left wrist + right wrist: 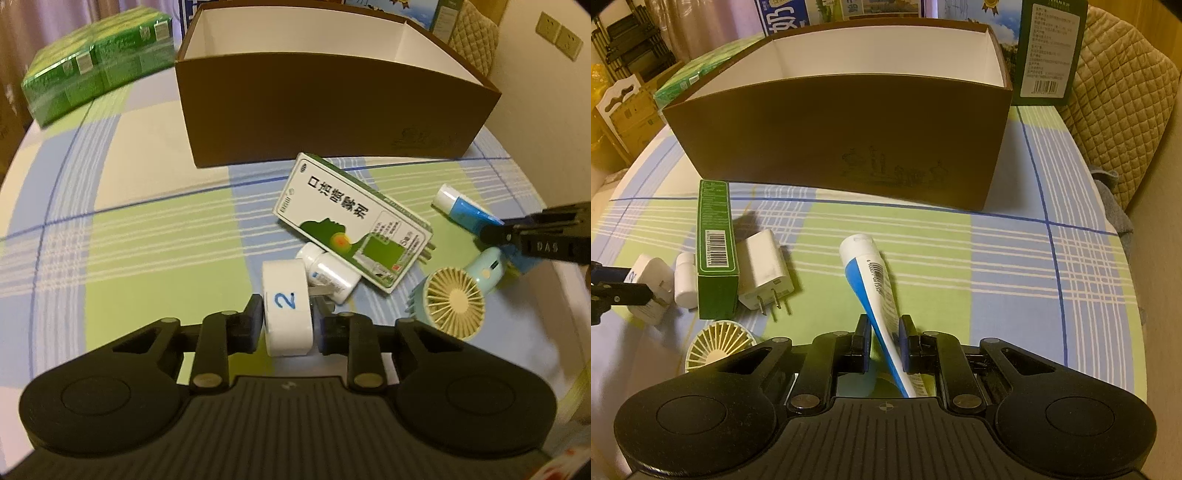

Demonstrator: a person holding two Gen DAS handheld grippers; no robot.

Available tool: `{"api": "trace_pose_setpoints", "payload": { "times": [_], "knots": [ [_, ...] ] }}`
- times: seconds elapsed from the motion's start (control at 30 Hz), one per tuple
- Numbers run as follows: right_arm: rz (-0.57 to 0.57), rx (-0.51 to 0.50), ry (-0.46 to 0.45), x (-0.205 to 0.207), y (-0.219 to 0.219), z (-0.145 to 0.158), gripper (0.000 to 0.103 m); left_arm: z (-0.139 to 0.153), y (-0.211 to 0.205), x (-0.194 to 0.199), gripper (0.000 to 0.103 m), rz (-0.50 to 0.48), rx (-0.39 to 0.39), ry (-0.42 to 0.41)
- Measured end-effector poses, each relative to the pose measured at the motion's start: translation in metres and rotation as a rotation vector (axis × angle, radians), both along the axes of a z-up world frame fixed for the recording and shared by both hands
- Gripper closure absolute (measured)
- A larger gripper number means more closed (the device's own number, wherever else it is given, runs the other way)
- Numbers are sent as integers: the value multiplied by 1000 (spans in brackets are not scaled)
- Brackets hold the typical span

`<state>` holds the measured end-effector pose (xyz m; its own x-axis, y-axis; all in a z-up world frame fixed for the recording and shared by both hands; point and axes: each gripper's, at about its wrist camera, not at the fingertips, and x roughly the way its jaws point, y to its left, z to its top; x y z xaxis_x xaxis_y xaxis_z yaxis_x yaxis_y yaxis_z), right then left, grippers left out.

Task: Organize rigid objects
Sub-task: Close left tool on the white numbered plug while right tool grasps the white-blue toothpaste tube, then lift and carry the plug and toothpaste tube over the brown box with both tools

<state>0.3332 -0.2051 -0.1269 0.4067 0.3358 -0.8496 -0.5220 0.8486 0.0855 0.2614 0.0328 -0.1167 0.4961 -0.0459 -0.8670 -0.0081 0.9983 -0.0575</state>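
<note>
Fingers of the left gripper (288, 325) clamp a white adapter (286, 306) marked 2, beside a white bottle (328, 271). The right gripper (885, 347) pinches a blue-and-white tube (875, 295). Behind both stands the brown box (849, 133) on the plaid table (997, 266).

Matt brown cardboard box (849, 140), woven plaid cloth (997, 258), glossy plastic tube (871, 280)

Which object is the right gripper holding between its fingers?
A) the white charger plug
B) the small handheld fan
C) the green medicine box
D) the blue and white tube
D: in the right wrist view the right gripper pinches the blue and white tube.
</note>
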Motion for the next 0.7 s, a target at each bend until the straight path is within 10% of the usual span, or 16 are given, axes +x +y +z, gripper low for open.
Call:
{"api": "trace_pose_setpoints", "payload": {
  "times": [0.7],
  "knots": [
    [63,-35,0,12,14,-13,97,-1,18,19,80,43,-3,-12]
  ]
}}
